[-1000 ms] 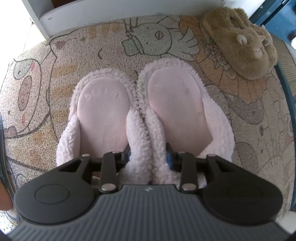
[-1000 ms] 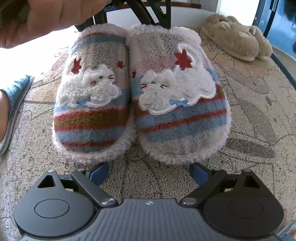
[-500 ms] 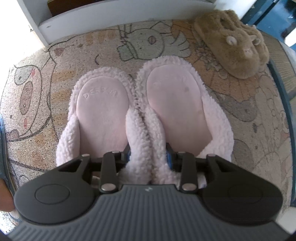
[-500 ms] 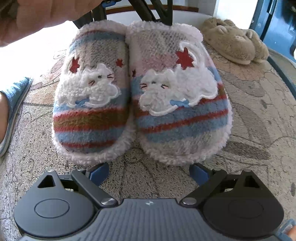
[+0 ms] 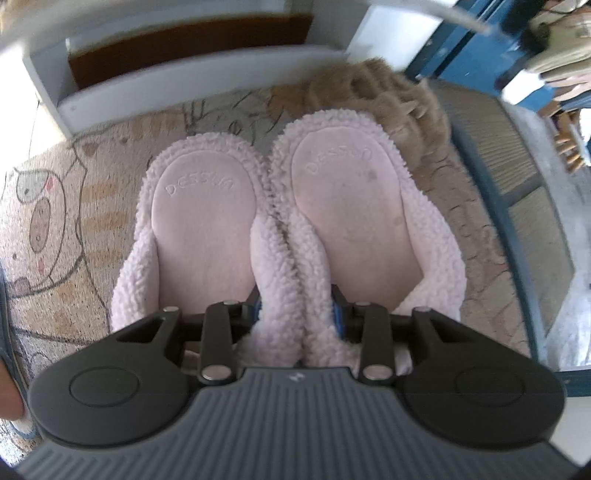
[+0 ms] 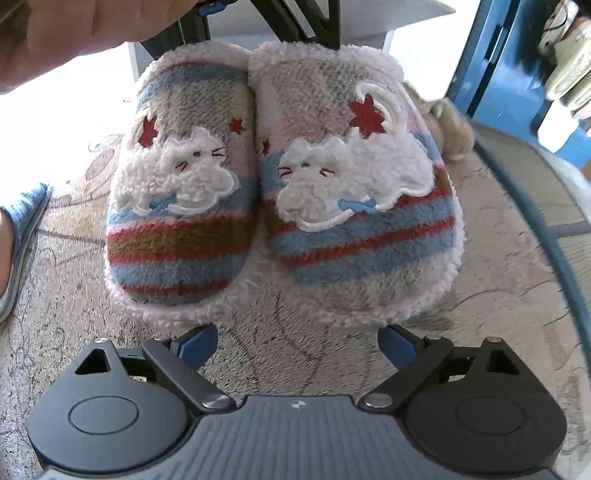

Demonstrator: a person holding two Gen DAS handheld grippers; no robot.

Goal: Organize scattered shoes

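On my left wrist feed, the far left of the frame shows the cartoon-printed mat (image 5: pixel 62 206) with a pig drawing, and above it at the upper left a white shelf unit (image 5: pixel 184 92) with a dark brown panel. Moving to the centre, the left gripper (image 5: pixel 297 314) is clenched on the pink fleece slippers (image 5: pixel 295 229) — its blue pads press in from both sides on the two inner fleece walls, which are squeezed together between them. The pair fills the middle of the frame, insoles facing me with a stamped logo on each heel. Just behind the right slipper's heel, at upper centre-right, sits a blurred tan plush slipper (image 5: pixel 388 96), and a blue frame (image 5: pixel 517 236) curves down the right edge. On my right wrist feed, a blue slipper on a foot (image 6: pixel 22 236) shows at the left edge and a hand (image 6: pixel 88 33) at the upper left. In the centre the same pair shows its striped uppers (image 6: pixel 288 192) with white cat patches, toes towards me. Below them the right gripper (image 6: pixel 297 341) is released — fingers spread wide, just short of the toes, holding nothing.
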